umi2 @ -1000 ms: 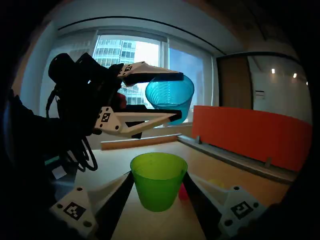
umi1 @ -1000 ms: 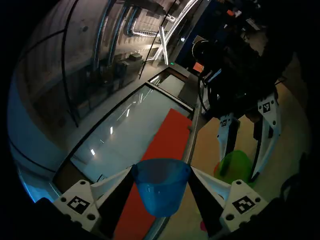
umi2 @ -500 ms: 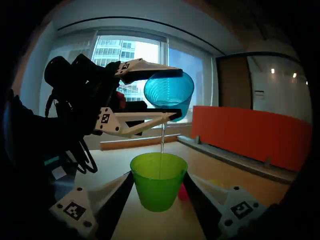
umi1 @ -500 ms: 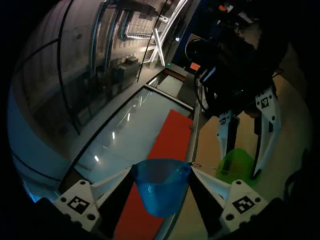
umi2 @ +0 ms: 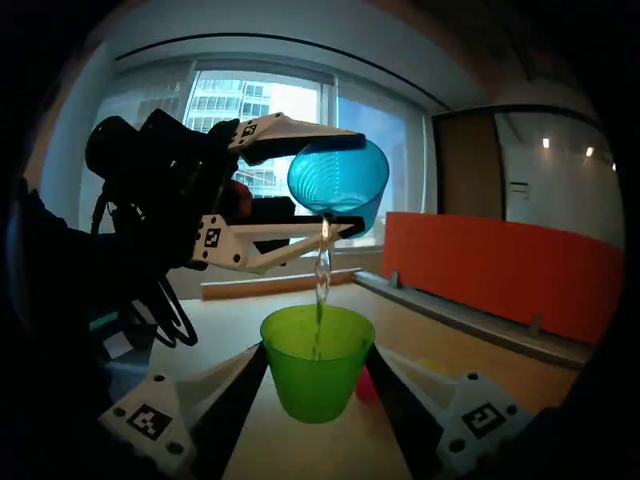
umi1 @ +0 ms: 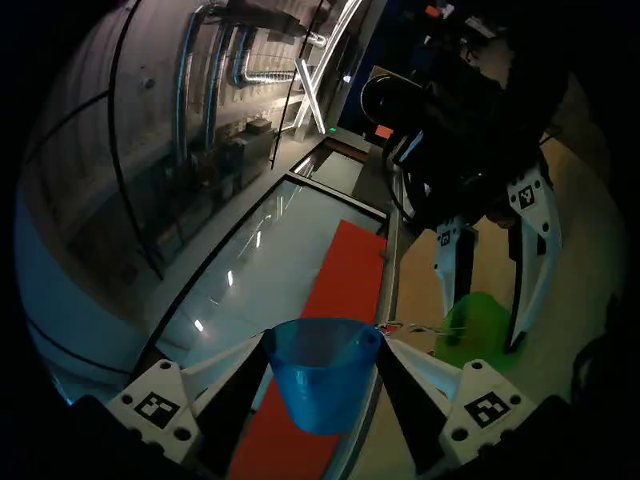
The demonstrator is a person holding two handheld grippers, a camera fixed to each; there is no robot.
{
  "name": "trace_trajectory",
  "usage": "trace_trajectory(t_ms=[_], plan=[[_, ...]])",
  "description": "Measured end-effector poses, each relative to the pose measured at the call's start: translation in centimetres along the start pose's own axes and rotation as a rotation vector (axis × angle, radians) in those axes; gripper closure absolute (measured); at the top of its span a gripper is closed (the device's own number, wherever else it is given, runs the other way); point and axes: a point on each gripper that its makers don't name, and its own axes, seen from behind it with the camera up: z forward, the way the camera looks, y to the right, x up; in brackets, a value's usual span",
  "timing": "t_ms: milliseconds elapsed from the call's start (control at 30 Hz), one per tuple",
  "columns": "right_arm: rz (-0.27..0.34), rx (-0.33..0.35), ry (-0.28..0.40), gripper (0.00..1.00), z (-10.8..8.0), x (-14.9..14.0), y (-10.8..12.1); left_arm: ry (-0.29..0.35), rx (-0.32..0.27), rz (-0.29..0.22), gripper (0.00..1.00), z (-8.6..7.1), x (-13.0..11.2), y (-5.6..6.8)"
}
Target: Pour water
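step: mid-pour | left gripper [umi1: 323, 346] clamps tilted blue cup [umi2: 338, 182], 12 o'clock over green cup [umi2: 318, 380] clamped by right gripper [umi2: 318, 350] at 6 | water stream [umi2: 322, 272] lands inside | next: steady tilt

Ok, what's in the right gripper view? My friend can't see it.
Water streams from a tilted blue cup, held up in the left gripper, down into a green cup gripped by the right gripper. Behind are a wooden table, a bright window and an orange panel.
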Motion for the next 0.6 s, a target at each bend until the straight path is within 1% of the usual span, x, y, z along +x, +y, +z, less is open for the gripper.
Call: trace_trajectory(t_ms=[367,600], plan=[[-0.005,-0.003,0.000,0.11,-0.11,0.13,0.09,0.000,0.002,0.034,0.13,-0.03,-0.02,0.16],[-0.008,-0.004,0.002,0.11,-0.23,0.23,0.05,0.001,0.008,0.055,0.12,-0.06,0.10,0.04]])
